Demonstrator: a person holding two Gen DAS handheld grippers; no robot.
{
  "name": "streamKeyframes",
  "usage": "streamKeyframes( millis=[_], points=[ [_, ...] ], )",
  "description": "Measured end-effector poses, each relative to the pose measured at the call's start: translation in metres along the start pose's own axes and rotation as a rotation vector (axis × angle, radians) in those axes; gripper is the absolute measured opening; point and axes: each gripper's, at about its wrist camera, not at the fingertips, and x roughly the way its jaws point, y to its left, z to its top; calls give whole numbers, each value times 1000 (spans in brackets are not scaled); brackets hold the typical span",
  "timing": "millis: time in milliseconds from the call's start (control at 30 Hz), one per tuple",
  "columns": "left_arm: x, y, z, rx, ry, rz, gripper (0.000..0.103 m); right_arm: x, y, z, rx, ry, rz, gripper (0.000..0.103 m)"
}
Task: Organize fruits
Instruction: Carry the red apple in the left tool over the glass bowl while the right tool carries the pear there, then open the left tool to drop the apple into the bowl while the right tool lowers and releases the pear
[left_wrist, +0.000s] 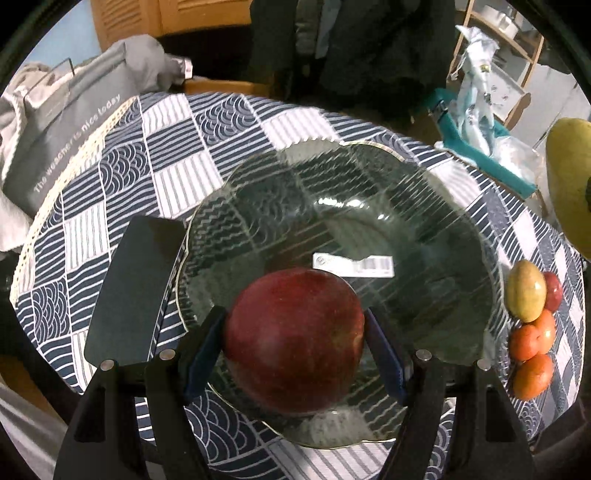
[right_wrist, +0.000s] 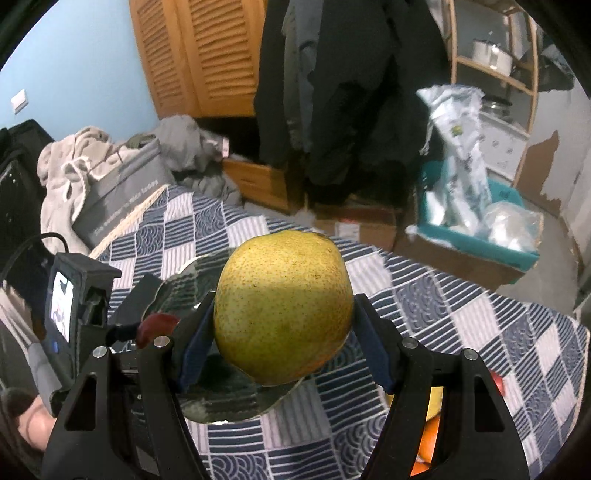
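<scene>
the left gripper (left_wrist: 295, 332) has its blue fingers (left_wrist: 205, 347) clamped on a red apple (left_wrist: 293, 339), one pad pressed to each side; the apple hangs over the near part of a clear glass plate (left_wrist: 424, 229) that sits on the table (left_wrist: 177, 147), which is covered with a blue and white patterned cloth; a white barcode sticker (left_wrist: 352, 264) shows through the middle of the plate; a dark flat phone (left_wrist: 136, 291) lies just beside the plate's left rim; to the right of the plate a small cluster of fruit rests on the cloth, a yellow-green one (left_wrist: 526, 290) with a red one (left_wrist: 553, 291) behind it and orange ones (left_wrist: 532, 354) in front; the right gripper (right_wrist: 282, 332) has its fingers (right_wrist: 195, 349) clamped on a yellow-green pear (right_wrist: 282, 306), held in the air above the table with the plate (right_wrist: 177, 291) partly hidden behind it; a grey box (left_wrist: 74, 122) with white lettering stands at the table's far left edge.
</scene>
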Motion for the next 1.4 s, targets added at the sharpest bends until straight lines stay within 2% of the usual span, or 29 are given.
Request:
streamKeyframes(
  millis=[133,667,867,1200,1400],
  points=[
    [11,4,-5,-1,37,3,76,17,7,-4,-8,37,11,71],
    [26,7,-3,-35,85,-35,76,54,16,-15,-21,129,30,72],
    [11,14,3,-66,42,-46,81,62,14,-17,-3,151,48,72],
    [-29,31,3,-98,-49,-33,81,85,17,-31,-12,222,65,72],
    [-41,36,4,-107,-78,-29,81,96,22,-41,-31,269,72,72]
  ],
)
